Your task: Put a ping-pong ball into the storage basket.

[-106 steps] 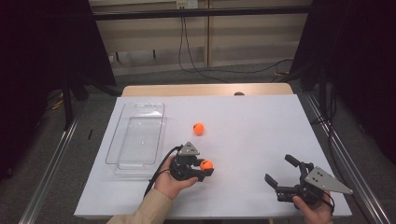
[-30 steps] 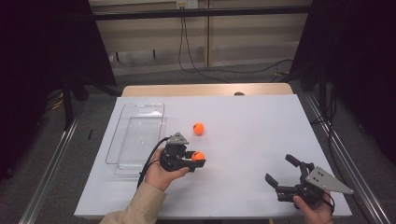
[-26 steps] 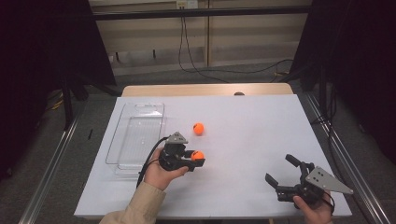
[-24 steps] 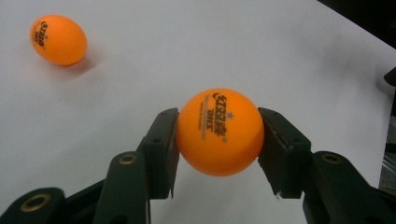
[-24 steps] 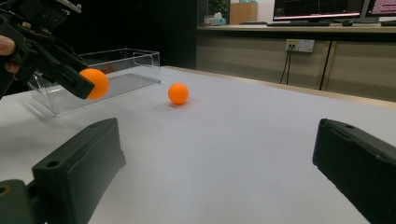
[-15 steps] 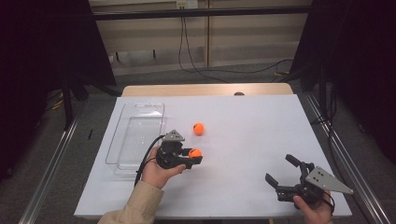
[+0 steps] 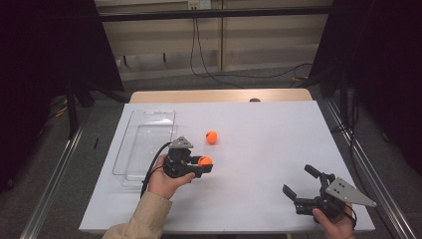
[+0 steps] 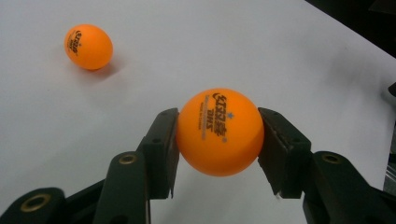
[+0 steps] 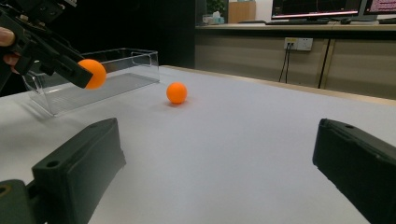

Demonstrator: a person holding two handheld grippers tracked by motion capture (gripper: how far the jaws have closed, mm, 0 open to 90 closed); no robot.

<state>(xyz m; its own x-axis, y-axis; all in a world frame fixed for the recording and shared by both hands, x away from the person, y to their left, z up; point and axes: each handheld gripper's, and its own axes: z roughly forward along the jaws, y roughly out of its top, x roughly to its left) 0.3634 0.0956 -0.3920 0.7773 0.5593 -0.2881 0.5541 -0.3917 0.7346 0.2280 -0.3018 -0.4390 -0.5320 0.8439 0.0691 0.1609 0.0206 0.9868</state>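
My left gripper (image 7: 204,163) is shut on an orange ping-pong ball (image 8: 219,132), held a little above the white table beside the clear plastic tray (image 7: 144,144). The right gripper view shows that held ball (image 9: 92,73) raised in front of the tray (image 9: 116,70). A second orange ball (image 7: 212,137) lies loose on the table past the left gripper; it sits at the upper left in the left gripper view (image 8: 88,46). My right gripper (image 7: 301,181) rests open near the table's front right, nothing between its jaws.
The white table top (image 7: 268,144) spreads wide between the two grippers. A wooden strip (image 7: 219,95) runs along its far edge. Cables hang on the wall behind. The tray holds nothing that I can see.
The left gripper has lifted the ball off the table and carried it up and to the left, toward the tray. The right gripper has stayed where it was.
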